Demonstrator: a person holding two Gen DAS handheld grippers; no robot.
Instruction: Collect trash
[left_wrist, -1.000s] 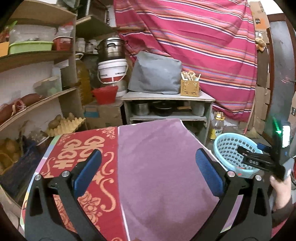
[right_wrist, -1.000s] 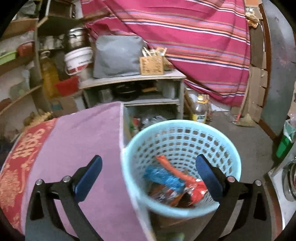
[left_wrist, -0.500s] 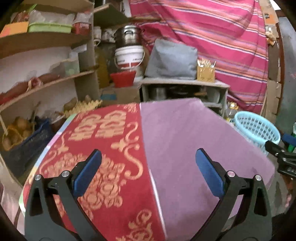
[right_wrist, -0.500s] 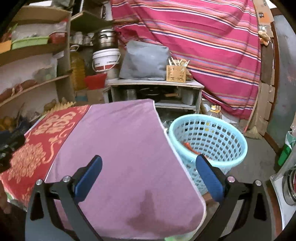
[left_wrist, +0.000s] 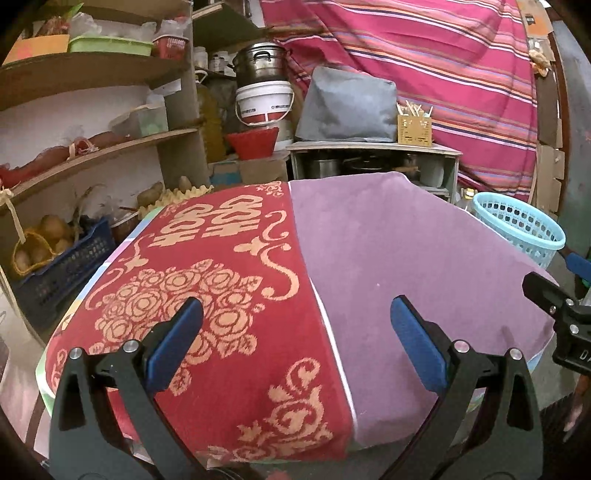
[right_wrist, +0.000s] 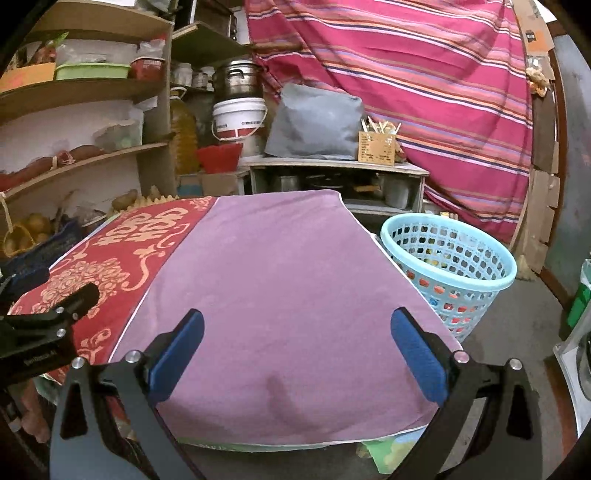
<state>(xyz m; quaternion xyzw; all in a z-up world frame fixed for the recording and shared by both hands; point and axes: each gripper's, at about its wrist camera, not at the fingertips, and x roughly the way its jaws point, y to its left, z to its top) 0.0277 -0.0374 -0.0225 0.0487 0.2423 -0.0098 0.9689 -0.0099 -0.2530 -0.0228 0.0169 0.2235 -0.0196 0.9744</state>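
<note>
Both grippers hang over the near edge of the table (right_wrist: 280, 266) with their jaws spread wide and nothing between the blue pads. The left gripper (left_wrist: 295, 339) sits above the near left part, over the red cloth (left_wrist: 207, 280) with its gold rose and scroll pattern; the right gripper (right_wrist: 295, 347) sits above the near right part, over the plain purple cloth (right_wrist: 288, 258), which carries a darker damp-looking patch close to the near edge. The two cloths meet along a seam running from the near edge to the far edge, and no loose item lies on either. The light blue basket (right_wrist: 454, 258) stands on the floor just beside the table's right edge, nearer its far right corner; through its perforated wall red and orange scraps (right_wrist: 447, 306) of trash show in the lower part, though what they are cannot be told. From the left wrist view the same basket shows past the right edge of the table. Behind the far edge stand a low shelf unit (right_wrist: 332, 166) with a grey bag (right_wrist: 314, 122), a white bucket (right_wrist: 240, 118) and a red bowl (right_wrist: 219, 155), with a striped pink curtain (right_wrist: 424, 74) beyond.
</note>
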